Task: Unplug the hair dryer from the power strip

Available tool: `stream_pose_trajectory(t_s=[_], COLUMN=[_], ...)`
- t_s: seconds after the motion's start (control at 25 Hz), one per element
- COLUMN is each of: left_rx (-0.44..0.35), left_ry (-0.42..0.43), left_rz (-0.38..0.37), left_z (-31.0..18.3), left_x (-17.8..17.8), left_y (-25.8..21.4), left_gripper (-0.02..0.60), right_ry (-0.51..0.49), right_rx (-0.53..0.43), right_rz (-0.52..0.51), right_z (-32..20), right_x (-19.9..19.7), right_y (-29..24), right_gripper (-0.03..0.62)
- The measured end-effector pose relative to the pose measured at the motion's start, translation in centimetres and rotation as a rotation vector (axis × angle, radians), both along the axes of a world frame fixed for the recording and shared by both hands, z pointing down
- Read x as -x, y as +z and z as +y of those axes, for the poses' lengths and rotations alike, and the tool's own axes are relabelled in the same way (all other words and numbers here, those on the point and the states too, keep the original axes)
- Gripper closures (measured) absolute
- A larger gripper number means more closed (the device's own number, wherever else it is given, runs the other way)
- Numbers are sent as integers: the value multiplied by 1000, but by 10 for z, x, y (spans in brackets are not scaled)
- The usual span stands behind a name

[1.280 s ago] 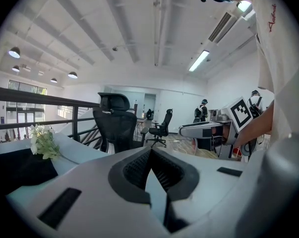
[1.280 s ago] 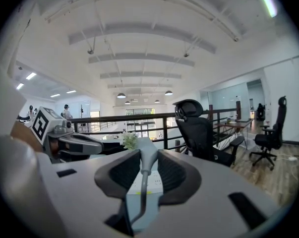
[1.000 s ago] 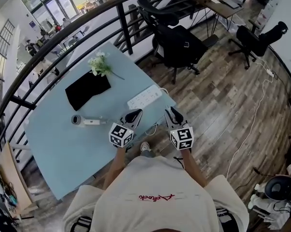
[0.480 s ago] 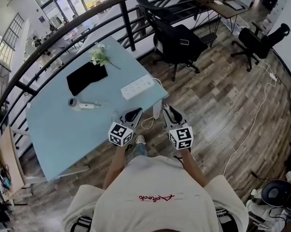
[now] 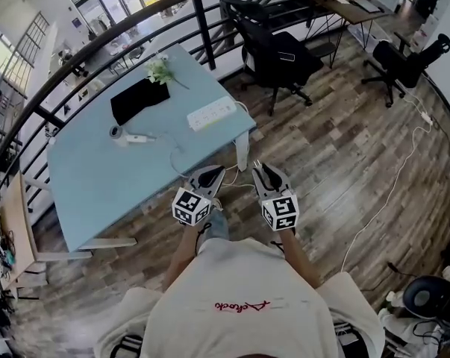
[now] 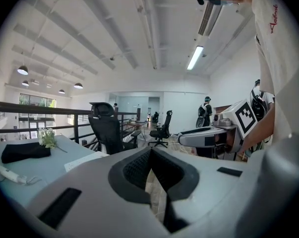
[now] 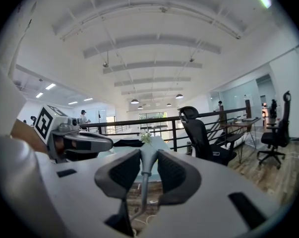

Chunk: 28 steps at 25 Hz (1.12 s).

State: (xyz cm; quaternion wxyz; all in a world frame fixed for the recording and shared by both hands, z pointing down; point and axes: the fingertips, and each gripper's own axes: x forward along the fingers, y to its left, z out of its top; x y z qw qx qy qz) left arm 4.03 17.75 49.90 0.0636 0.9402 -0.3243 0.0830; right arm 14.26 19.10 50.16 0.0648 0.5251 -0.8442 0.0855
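Observation:
The white hair dryer point(image 5: 126, 136) lies on the light blue table point(image 5: 113, 192), left of the white power strip point(image 5: 211, 114). Both grippers hang over the wooden floor, off the table's near corner. My left gripper point(image 5: 211, 171) is shut with nothing in it point(image 6: 151, 155). My right gripper point(image 5: 262, 168) is shut on a grey plug point(image 7: 145, 158), and a thin cord point(image 7: 141, 192) hangs from the plug down between the jaws. A white cord point(image 5: 236, 187) shows between the two grippers in the head view. In the left gripper view the hair dryer point(image 6: 10, 175) and the strip point(image 6: 82, 162) sit on the table at the left.
A black cloth point(image 5: 139, 99) and a sprig of white flowers point(image 5: 159, 71) lie at the table's far end. A black railing point(image 5: 98, 47) runs behind the table. Black office chairs point(image 5: 273, 54) stand to the right. A long white cable point(image 5: 385, 192) crosses the floor.
Both grippers and the person have backed away from the table, from over its near edge to over the floor. The cord has come along with them. The jaws look unchanged.

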Motion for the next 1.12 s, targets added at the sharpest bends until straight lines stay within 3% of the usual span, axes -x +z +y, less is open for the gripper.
stream_pose_trajectory(t_s=[0.48,1.12], left_rx=[-15,-11], left_ry=[-8,25], left_rz=[8,28], left_z=[38,30], left_x=[20,100], left_y=[-12,-17], left_gripper=[575,575], right_ry=[7,55], right_rx=[-6,-4], right_rz=[6,26], right_z=[41,39], right_x=[12,90], right_y=[-10,-15], right_gripper=[473,473])
